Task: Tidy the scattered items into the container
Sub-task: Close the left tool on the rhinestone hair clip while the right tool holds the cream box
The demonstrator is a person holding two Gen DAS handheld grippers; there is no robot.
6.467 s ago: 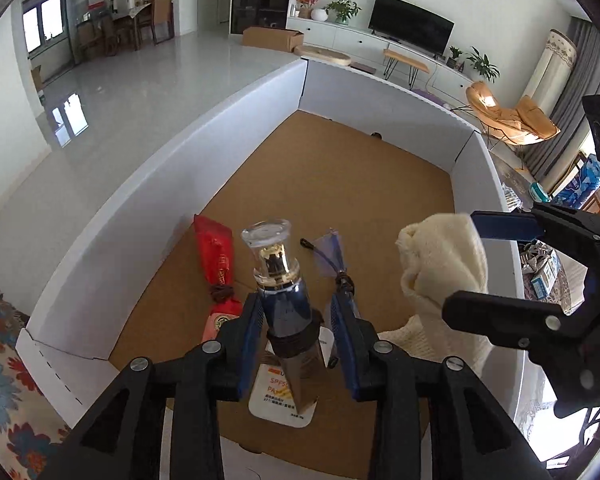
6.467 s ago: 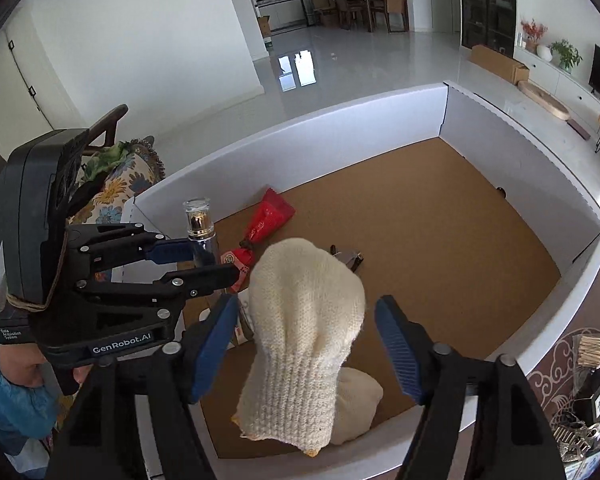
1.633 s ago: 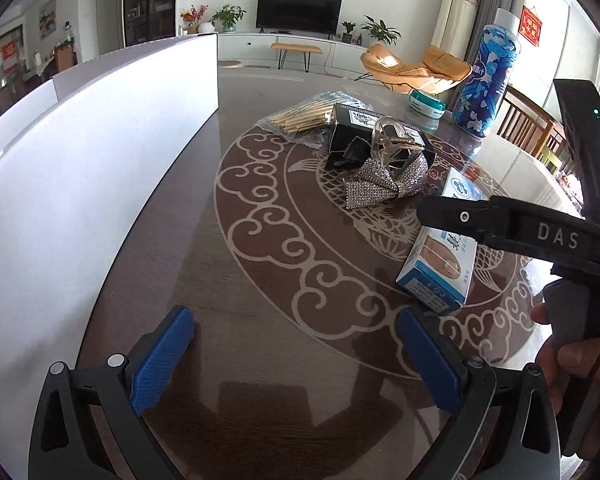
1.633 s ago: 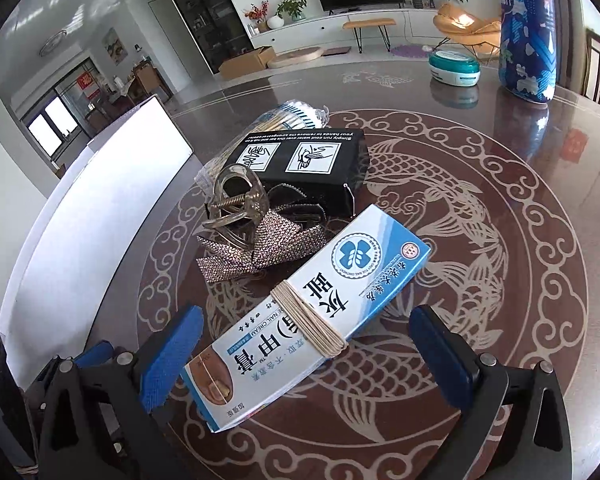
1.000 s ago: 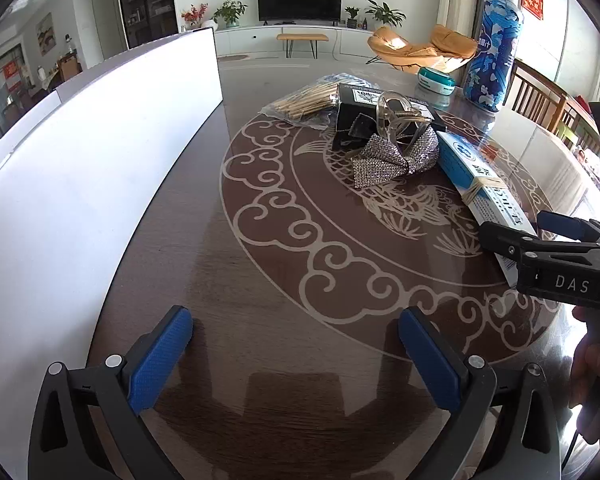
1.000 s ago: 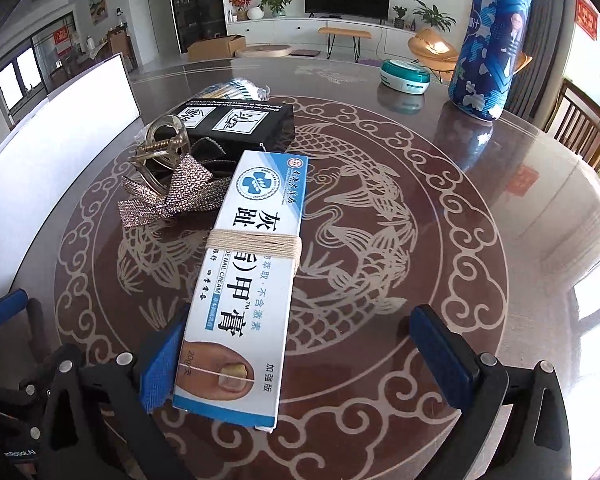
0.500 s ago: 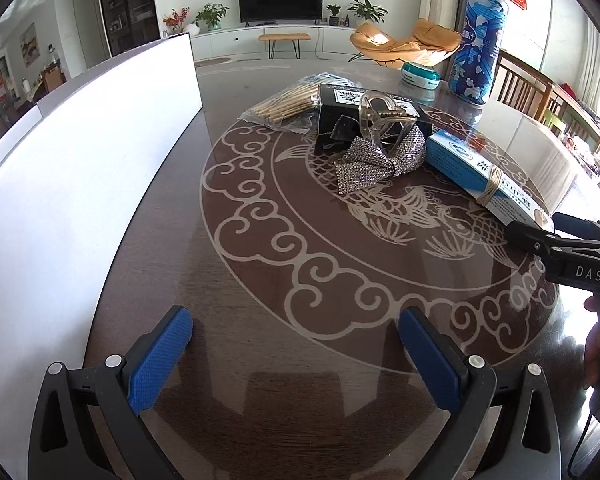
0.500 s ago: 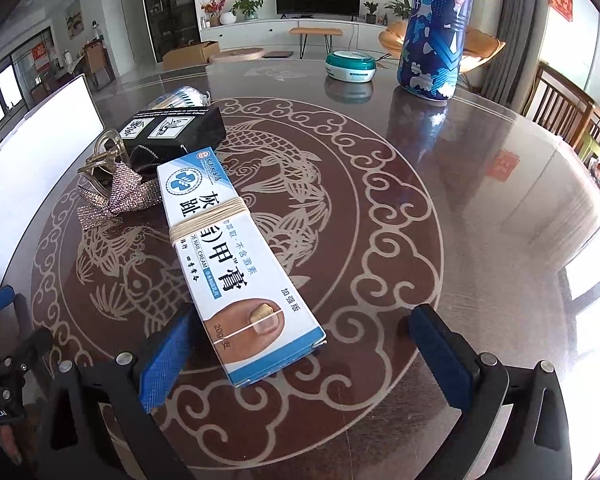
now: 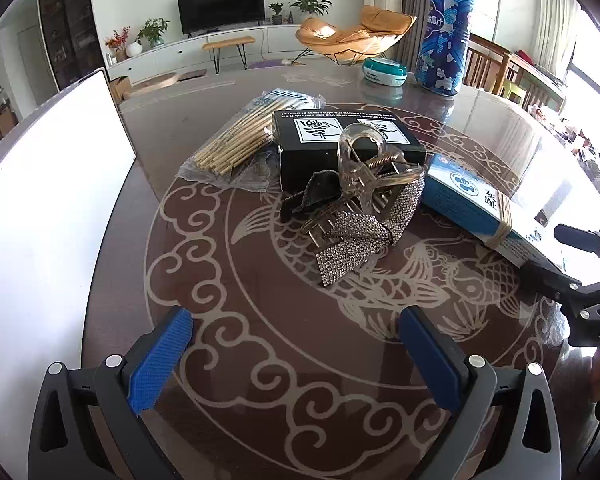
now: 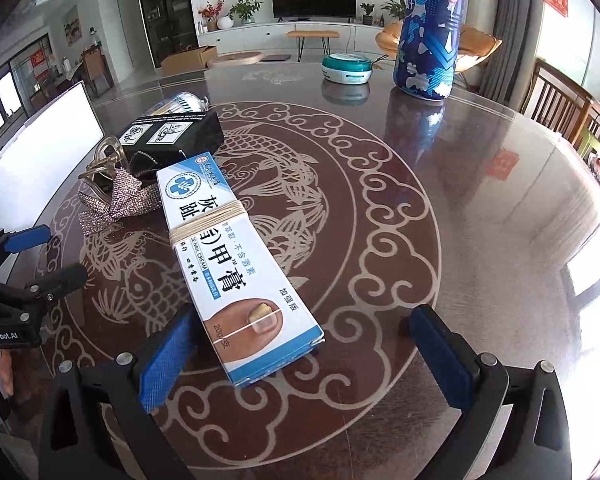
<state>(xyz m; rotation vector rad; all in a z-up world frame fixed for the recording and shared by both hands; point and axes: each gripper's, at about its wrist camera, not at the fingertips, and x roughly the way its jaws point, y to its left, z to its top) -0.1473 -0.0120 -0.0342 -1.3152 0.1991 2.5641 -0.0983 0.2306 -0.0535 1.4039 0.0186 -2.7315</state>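
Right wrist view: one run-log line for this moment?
phase: approach | right gripper: open, near end of nail cream box between fingers | left gripper: open, empty | container: left of pile

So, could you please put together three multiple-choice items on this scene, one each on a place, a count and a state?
1. Where does the clear plastic hair claw clip sit?
A. against the black rectangular box
B. beside the tall blue patterned canister
C. between the left gripper fingers

2. How many string bands wrap the blue-and-white nail cream box?
A. none
B. one
C. three

3. What state is the right gripper in?
A. shut on the box
B. shut, empty
C. open

Answers: 1 A, it leans on the box's front; 2 B, a single band circles its middle; 3 C, its fingers stand wide apart around the box's near end.
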